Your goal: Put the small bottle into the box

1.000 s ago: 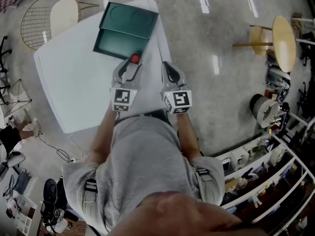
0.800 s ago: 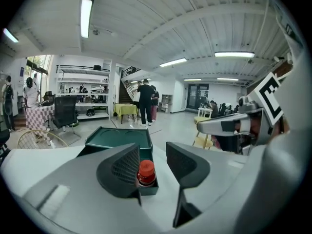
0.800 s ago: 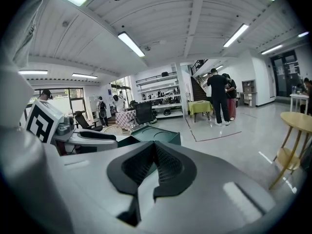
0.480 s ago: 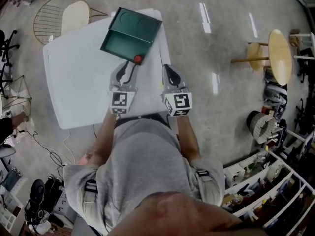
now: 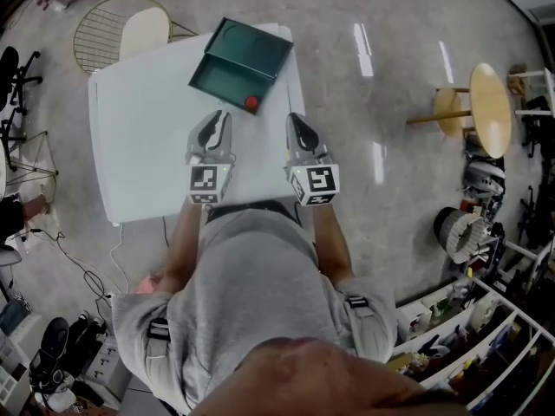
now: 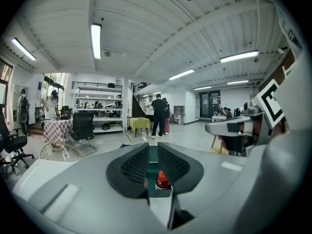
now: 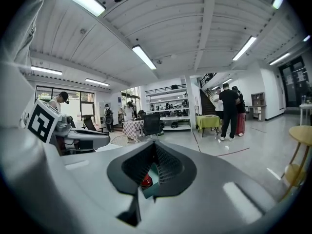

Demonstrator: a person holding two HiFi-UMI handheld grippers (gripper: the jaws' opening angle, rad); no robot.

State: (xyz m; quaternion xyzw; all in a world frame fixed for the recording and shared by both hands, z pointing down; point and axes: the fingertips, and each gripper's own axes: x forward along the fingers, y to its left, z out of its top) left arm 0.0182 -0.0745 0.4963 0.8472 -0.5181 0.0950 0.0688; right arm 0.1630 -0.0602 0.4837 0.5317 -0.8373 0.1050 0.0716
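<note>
While both grippers hover empty above the white table (image 5: 139, 146), the small bottle (image 5: 251, 104) stands ahead of them, between their lines.
It stands upright, red cap up, seemingly inside the near-right corner of the green box (image 5: 222, 78) by the table's far edge, slightly nearer the left gripper (image 5: 222, 118). That gripper's jaws have just been closing to a narrow gap, and the right gripper (image 5: 293, 120) has its tips together.

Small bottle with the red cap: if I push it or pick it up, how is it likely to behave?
The small bottle stands upright and looks narrow, so a sideways push would probably tip it. Its cap looks round, so once down it may roll. It sits in the near right corner of the box, whose walls should likely stop it.
</note>
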